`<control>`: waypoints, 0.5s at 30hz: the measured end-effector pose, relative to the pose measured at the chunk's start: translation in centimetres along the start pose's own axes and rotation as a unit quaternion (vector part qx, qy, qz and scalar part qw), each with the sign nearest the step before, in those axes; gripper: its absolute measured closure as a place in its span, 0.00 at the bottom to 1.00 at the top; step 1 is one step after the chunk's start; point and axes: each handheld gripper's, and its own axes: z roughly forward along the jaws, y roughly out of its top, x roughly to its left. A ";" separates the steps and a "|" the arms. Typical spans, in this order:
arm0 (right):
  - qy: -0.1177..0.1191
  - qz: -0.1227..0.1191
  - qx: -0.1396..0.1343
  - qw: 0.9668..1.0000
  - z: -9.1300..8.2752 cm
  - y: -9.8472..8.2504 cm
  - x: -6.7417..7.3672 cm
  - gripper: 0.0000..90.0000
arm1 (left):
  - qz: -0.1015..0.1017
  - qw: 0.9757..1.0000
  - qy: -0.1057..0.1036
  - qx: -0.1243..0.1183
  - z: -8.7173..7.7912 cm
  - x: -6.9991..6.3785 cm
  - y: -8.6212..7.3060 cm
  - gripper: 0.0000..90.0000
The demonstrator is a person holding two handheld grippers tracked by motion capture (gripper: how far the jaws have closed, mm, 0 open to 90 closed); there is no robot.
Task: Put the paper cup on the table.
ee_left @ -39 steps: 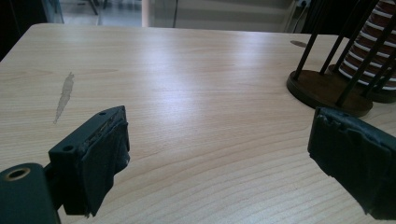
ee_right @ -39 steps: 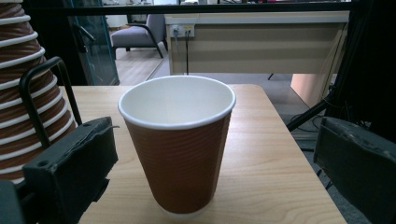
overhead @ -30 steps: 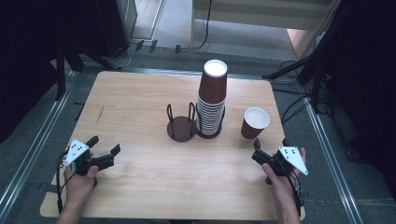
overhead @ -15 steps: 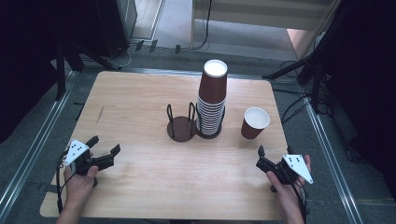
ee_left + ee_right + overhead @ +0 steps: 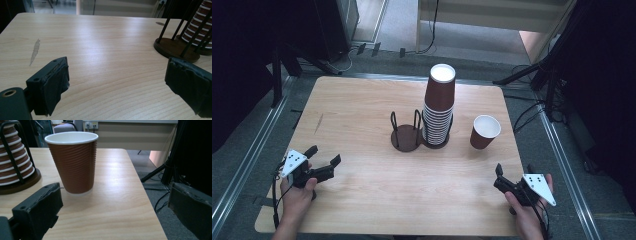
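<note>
The lone brown paper cup (image 5: 485,132) stands upright near the table's (image 5: 362,100) right edge, just beside the cup stack (image 5: 438,107), directly ahead of the right gripper (image 5: 501,176), the nearer one, whose jaws, like the left gripper's (image 5: 324,162), stand apart and empty.

Left claw (image 5: 323,161): black body, black padded jaws, grey three-cornered plate with dark dots, black cable trailing. Right claw (image 5: 514,176): same build. Pads look frayed.
</note>
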 end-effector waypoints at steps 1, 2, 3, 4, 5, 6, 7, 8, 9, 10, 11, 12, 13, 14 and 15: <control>0.000 0.000 0.002 1.000 -0.2 -0.1 -0.1 0.00 | 0.000 1.000 0.000 0.000 0.0 0.0 0.0 0.07; -0.001 0.000 0.002 1.000 -0.3 -0.2 -0.3 0.00 | 0.000 1.000 0.000 0.000 0.0 0.0 0.0 0.07; 0.000 0.001 0.004 1.000 -0.5 -0.4 -0.4 0.00 | 0.000 1.000 0.000 0.000 0.0 0.0 0.0 0.07; -0.002 -0.003 0.005 1.000 -0.6 -0.5 -0.7 0.00 | 0.000 1.000 0.000 0.000 0.0 0.0 0.0 0.07; -0.005 -0.003 0.007 1.000 -0.7 -0.6 -0.8 0.00 | 0.000 1.000 0.001 0.000 0.0 0.0 0.0 0.07; -0.005 0.000 0.008 1.000 -0.9 -0.7 -1.0 0.00 | -0.001 1.000 0.000 0.001 0.0 0.0 0.0 0.07; -0.006 0.001 0.009 1.000 -1.0 -0.8 -1.1 0.00 | -0.002 1.000 -0.001 0.001 0.0 0.0 0.0 0.07; -0.009 -0.003 0.009 1.000 -1.1 -0.9 -1.2 0.00 | -0.001 1.000 -0.001 0.000 0.0 0.0 0.0 0.07; -0.009 -0.001 0.010 1.000 -1.3 -0.9 -1.4 0.00 | -0.001 1.000 -0.001 0.000 -0.1 0.0 0.0 0.07; -0.009 0.001 0.010 1.000 -1.4 -1.0 -1.5 0.00 | -0.002 1.000 0.002 -0.002 -0.1 -0.1 0.0 0.07; -0.009 0.002 0.009 1.000 -1.6 -1.1 -1.6 0.00 | -0.002 1.000 0.002 -0.002 -0.1 -0.1 -0.1 0.07; -0.010 0.004 0.010 1.000 -1.8 -1.1 -1.7 0.00 | -0.002 1.000 0.002 -0.002 -0.1 -0.1 0.0 0.07; -0.009 0.003 0.009 1.000 -2.0 -1.2 -1.8 0.00 | -0.002 1.000 0.001 -0.002 -0.1 -0.1 0.0 0.07; -0.010 0.002 0.008 1.000 -2.2 -1.2 -1.9 0.00 | -0.002 1.000 0.001 -0.002 -0.1 -0.1 0.0 0.07; -0.011 0.002 0.009 1.000 -2.4 -1.3 -2.0 0.00 | -0.003 1.000 0.001 -0.002 -0.1 0.0 0.0 0.07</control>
